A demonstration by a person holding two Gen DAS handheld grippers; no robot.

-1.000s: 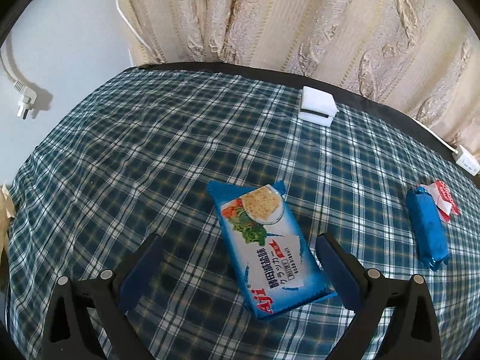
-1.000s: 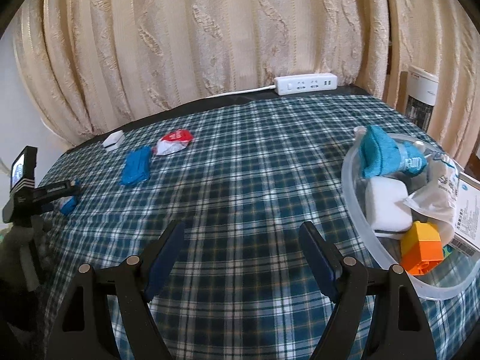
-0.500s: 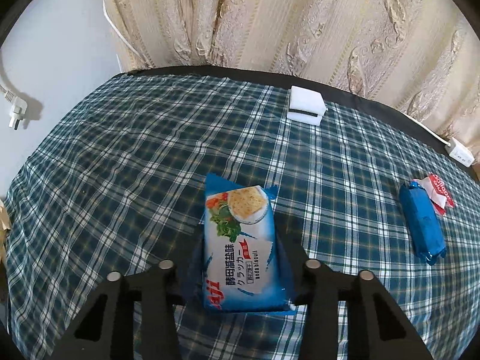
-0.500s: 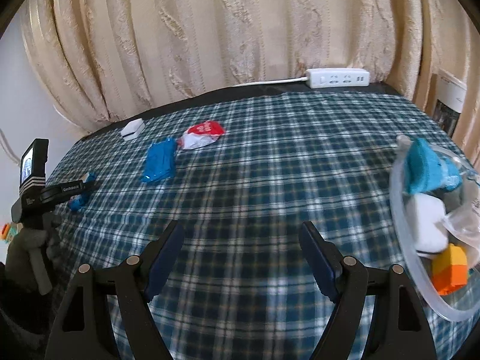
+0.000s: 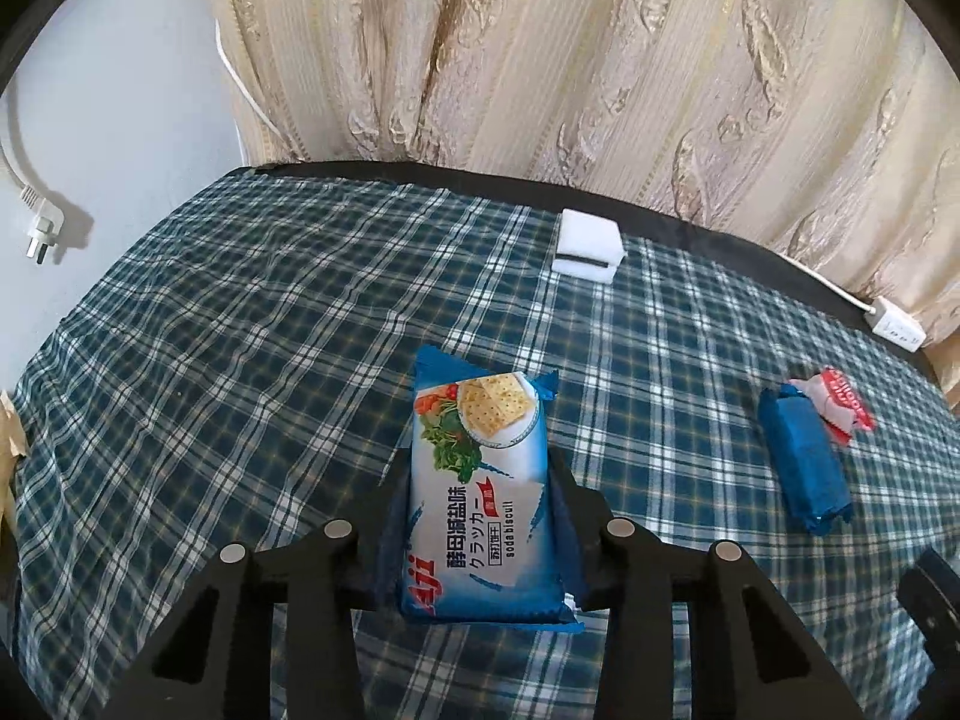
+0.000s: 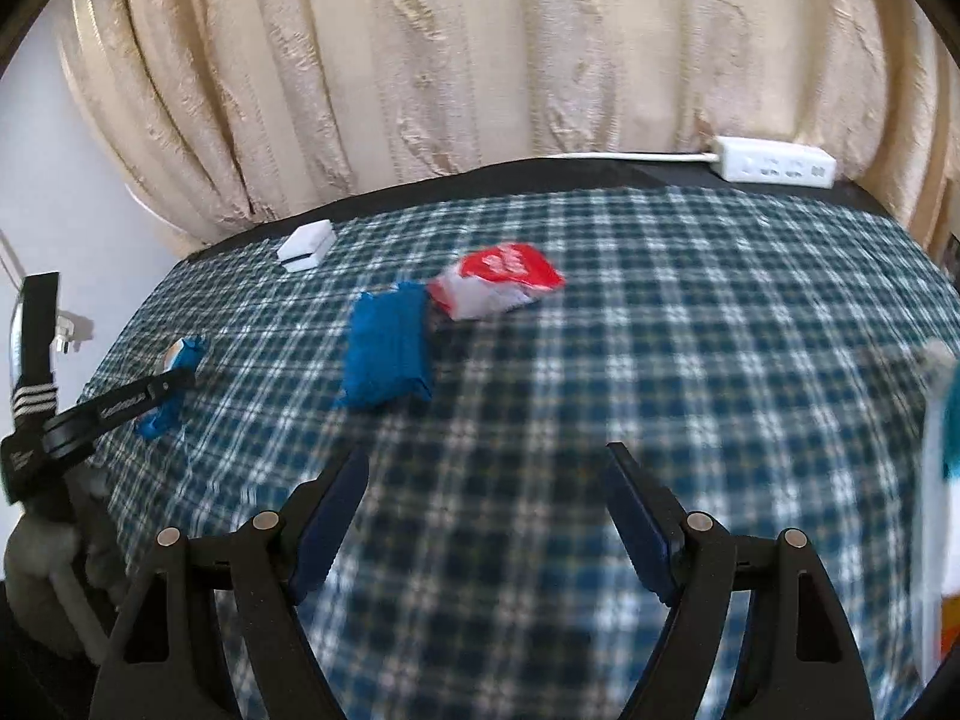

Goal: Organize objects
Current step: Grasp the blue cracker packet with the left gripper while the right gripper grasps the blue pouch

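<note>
From the left wrist, we see our left gripper (image 5: 480, 516) clamped on the cracker packet (image 5: 483, 498) above the plaid tablecloth (image 5: 240, 330); a white box (image 5: 587, 246) lies beyond. From the right wrist, our right gripper (image 6: 486, 522) gapes before a blue packet (image 6: 387, 348) touching a red-and-white wrapper (image 6: 498, 279).

The blue-and-white cracker packet (image 5: 483, 498), near centre in the left wrist view, carries red "Aji" lettering at its near end, a line of Chinese characters, Japanese "クラッカー" and the English words "soda biscuit". The red-and-white wrapper (image 6: 497, 279) further off bears white lettering too blurred to read.
</note>
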